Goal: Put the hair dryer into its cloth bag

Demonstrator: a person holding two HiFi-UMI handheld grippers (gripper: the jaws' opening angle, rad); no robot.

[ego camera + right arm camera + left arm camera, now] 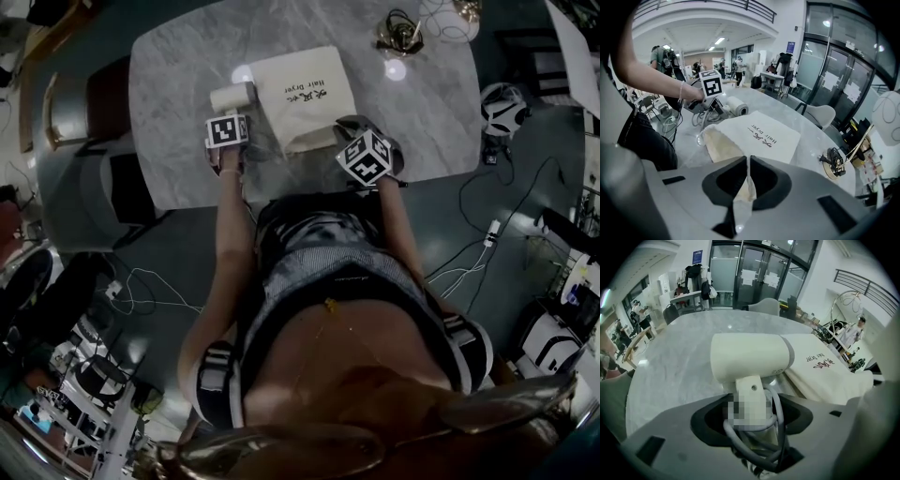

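A cream hair dryer (232, 97) lies on the grey marble table (178, 84), just left of its cream cloth bag (302, 94) printed "Hair Dryer". My left gripper (230, 114) is at the dryer's near end. In the left gripper view its jaws press on the dryer's folded handle (751, 399) and the grey cord wound around it. My right gripper (343, 128) is shut on the near right edge of the bag's mouth. In the right gripper view a fold of the cloth (746, 183) is pinched between its pads and the mouth (719, 143) gapes slightly toward the left.
A round metal object with a coiled cable (400, 36) sits at the table's far right. Chairs (103, 103) stand along the table's left side. A white headset (503, 108) and loose cables (473, 262) lie on the floor to the right.
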